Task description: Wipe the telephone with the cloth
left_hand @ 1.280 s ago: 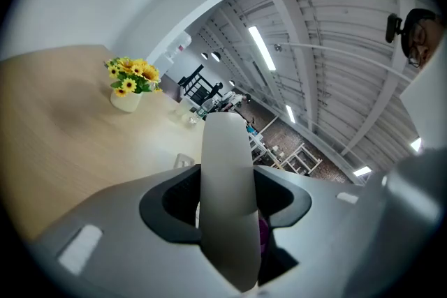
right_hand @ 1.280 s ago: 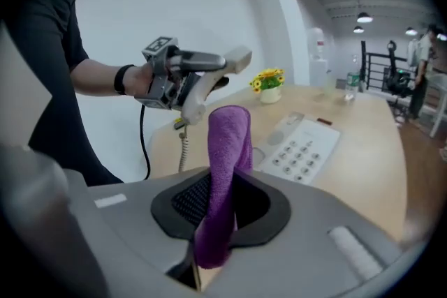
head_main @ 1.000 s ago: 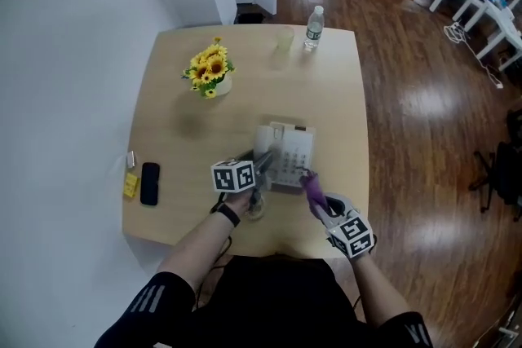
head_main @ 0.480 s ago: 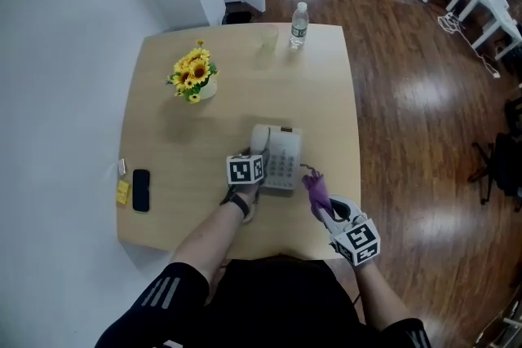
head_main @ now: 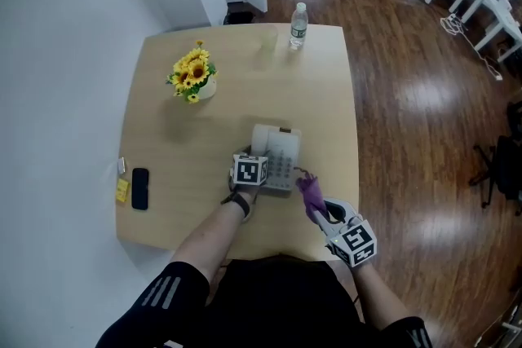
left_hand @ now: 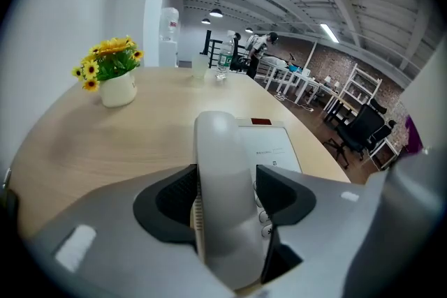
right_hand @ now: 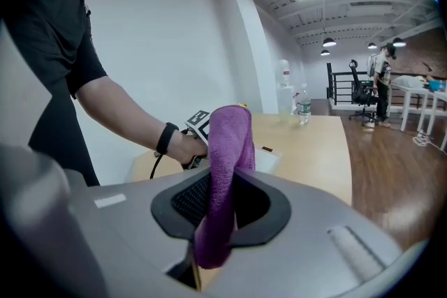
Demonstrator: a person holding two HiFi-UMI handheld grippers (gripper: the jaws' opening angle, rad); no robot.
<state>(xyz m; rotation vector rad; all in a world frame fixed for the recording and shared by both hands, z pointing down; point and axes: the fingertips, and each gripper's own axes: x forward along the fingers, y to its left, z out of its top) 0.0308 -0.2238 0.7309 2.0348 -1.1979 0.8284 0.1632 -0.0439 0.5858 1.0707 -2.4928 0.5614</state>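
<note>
A white desk telephone lies near the front of the round wooden table. Its handset rests along the left side of the base. My left gripper is shut on the handset, one jaw on each side of it. A purple cloth stands up out of my right gripper, which is shut on it. That gripper hovers just right of and nearer than the telephone, and the cloth does not touch the telephone.
A white pot of sunflowers stands at the back left, a water bottle and a clear cup at the far edge. A black smartphone and a yellow item lie at the left edge. Wooden floor lies to the right.
My left gripper has moved right, up against the telephone and onto the handset. The right gripper with the cloth has stayed almost in place beside the telephone.
</note>
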